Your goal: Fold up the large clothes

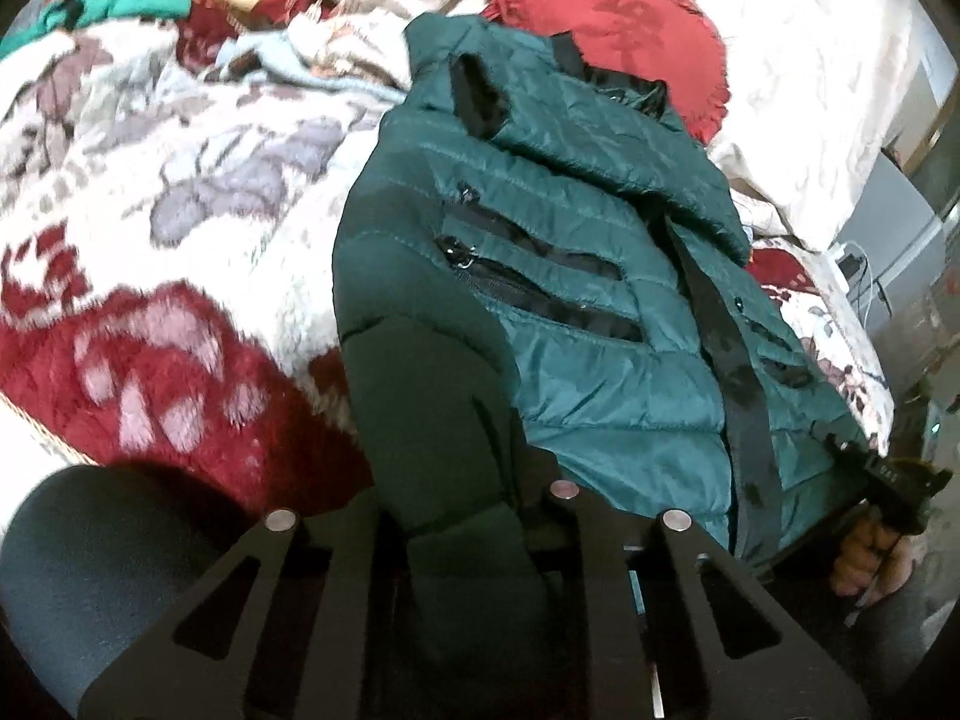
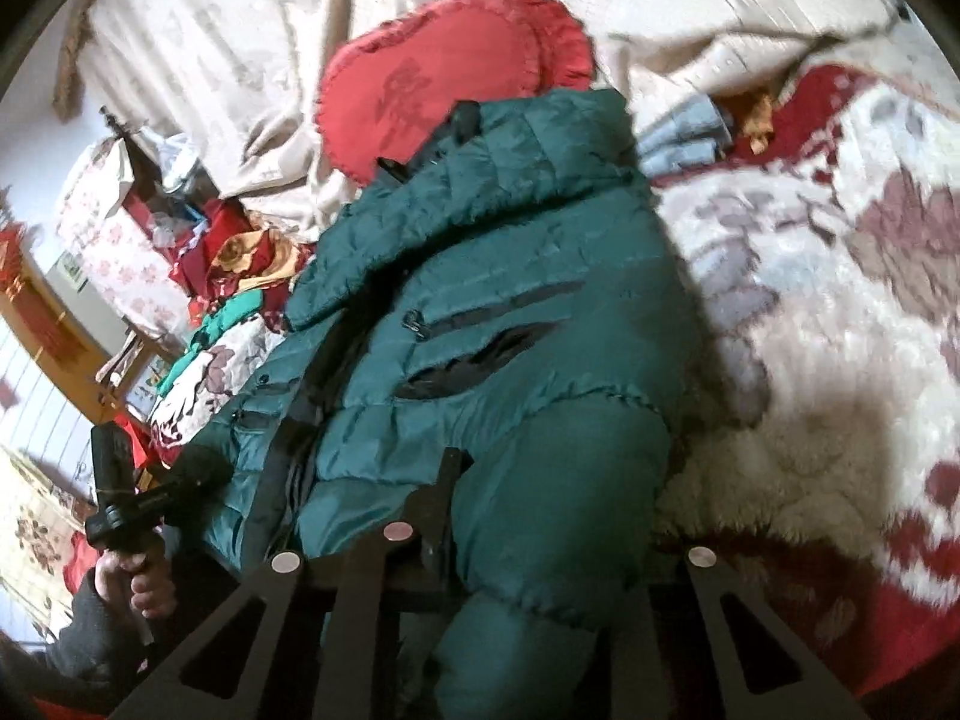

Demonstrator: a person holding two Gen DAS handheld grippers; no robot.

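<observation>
- A green quilted jacket (image 1: pixel 576 324) lies front side up on a fluffy blanket (image 1: pixel 198 192) patterned in white, grey and dark red, its hood toward the far side and its hem toward the near edge.
- The jacket's black front strip runs lengthwise, and slanted black zip pockets show on the chest.
- The left gripper (image 1: pixel 468 540) sits at the jacket's near left edge, pointing forward over the bed; a thick fold of green fabric, seemingly a sleeve, runs between its two fingers, which close in on it and hold it.
- The right gripper (image 2: pixel 528 546) sits at the jacket's near right edge in its own view, and a bulky padded fold fills the space between its fingers, so it too grips jacket fabric.
- In the left wrist view the right gripper shows as a black tool at the lower right, with the person's right hand (image 1: pixel 870 558) wrapped round its handle below the jacket hem.
- In the right wrist view the left hand (image 2: pixel 138 576) grips its black handle at the lower left, fingers curled, a grey sleeve cuff behind it.
- A red round cushion (image 2: pixel 444 78) with a frilled edge lies just beyond the hood, against a cream bedspread (image 2: pixel 228 42).
- Loose coloured clothes are heaped at the far left of the bed.
</observation>
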